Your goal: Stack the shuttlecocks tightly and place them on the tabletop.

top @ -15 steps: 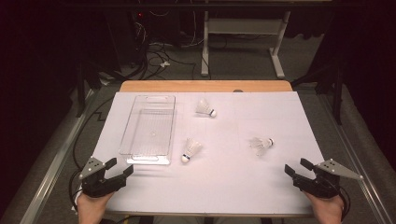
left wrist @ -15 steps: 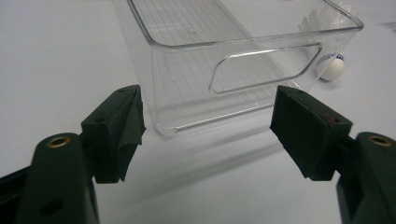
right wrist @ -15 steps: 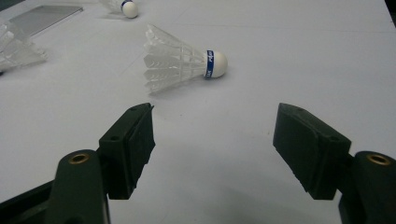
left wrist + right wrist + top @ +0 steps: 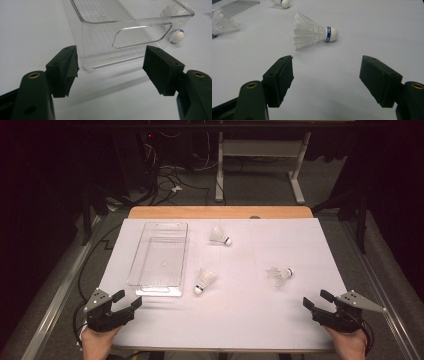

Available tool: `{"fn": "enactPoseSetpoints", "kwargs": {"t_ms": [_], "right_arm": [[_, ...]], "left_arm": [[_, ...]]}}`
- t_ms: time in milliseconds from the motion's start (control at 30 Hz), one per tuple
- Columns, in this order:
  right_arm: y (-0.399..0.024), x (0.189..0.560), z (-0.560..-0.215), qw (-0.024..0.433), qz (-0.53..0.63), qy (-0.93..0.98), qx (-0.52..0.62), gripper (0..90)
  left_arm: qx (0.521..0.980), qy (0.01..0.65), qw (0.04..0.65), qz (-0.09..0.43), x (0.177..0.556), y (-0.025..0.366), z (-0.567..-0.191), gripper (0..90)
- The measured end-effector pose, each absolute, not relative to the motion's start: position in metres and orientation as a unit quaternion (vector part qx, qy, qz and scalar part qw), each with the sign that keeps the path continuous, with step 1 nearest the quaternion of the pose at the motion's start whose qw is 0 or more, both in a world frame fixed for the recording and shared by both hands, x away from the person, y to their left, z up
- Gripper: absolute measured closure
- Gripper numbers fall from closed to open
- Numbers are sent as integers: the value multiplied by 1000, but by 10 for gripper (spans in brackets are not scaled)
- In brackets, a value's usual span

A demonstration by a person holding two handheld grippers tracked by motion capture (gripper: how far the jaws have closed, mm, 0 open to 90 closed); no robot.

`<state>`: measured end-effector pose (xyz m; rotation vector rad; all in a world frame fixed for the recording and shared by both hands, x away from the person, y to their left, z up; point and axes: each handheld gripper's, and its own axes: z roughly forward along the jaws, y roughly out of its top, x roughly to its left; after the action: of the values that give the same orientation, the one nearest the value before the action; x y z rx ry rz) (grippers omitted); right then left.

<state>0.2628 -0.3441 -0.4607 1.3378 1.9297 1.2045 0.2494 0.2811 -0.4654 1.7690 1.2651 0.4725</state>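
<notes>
Nothing is loaded yet, looks like the very start. The clear bin [image 4: 159, 260] sits on the left of the white table [image 4: 240, 320] with nothing in it, and all three shuttlecocks are lying loose on the sheet outside it.

Count: 3 shuttlecocks, 1 bin, 2 grippers.
- near shuttlecock [image 4: 205, 281]: just beside the bin's near right corner, cork toward the near edge
- far shuttlecock [image 4: 220, 236]: right of the bin's far end
- right shuttlecock [image 4: 279, 275]: well apart from the bin, directly ahead of the right gripper [image 4: 318, 302]

Left gripper [image 4: 126, 301] is at the near left corner, jaws spread, nothing between them, pointing at the bin's near handle wall. Right gripper is at the near right, jaws spread as well and holding nothing.

Left to do, my read: all three pick-and-drops into the bin. The right shuttlecock is the likely first grab.
</notes>
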Motion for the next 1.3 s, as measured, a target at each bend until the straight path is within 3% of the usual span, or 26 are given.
{"fn": "enactPoseSetpoints", "kwargs": {"t_ms": [800,1300], "right_arm": [[-337,266,-462,243,432,720,486,260],[-336,265,-461,245,432,718,486,255]], "left_arm": [[718,502,437,207,244,271,-453,281],[723,505,433,187,244,260,-449,173]]}}
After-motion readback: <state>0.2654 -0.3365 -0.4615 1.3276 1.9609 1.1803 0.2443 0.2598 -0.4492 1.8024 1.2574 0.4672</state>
